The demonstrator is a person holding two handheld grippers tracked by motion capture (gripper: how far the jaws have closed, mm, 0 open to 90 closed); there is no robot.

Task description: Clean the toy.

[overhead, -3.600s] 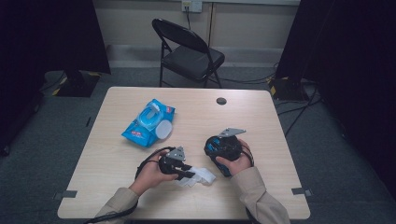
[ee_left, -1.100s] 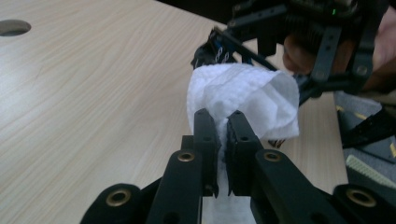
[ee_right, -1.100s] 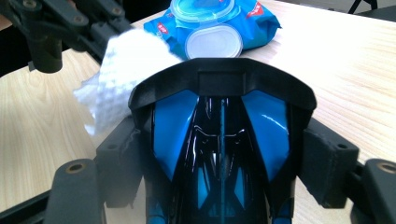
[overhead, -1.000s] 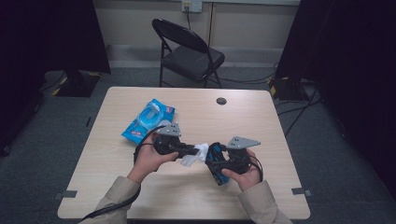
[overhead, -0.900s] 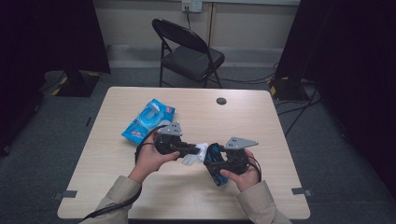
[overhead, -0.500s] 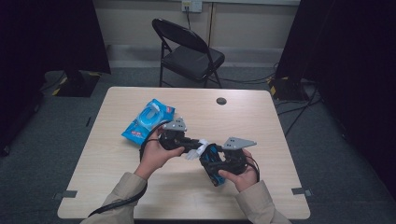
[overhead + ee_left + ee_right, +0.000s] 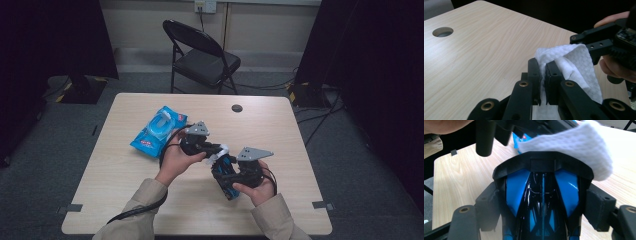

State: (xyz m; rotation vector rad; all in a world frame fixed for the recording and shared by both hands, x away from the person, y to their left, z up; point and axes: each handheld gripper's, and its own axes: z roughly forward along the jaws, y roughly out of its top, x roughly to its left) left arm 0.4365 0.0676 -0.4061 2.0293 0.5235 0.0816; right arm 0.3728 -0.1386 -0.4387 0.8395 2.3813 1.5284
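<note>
White embossed paper wipe (image 7: 574, 62) pinched between nearly closed left tongs (image 7: 543, 72), draped over front edge of glossy blue-and-black toy car (image 7: 541, 202). Right tongs (image 7: 541, 202) spread wide, clamping car by both sides, above pale wood tabletop (image 7: 280, 125). High view adds blue wipes packet (image 7: 159, 131) behind left hand (image 7: 175, 159). Left tongs view adds round cable hole (image 7: 442, 32) in tabletop. Right tongs view reveals car's blue panels.

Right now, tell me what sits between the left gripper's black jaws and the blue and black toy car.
A white textured wipe, pinched in the left gripper, drapes against the blue and black toy car held by the right gripper; clearest in the right gripper view.
</note>
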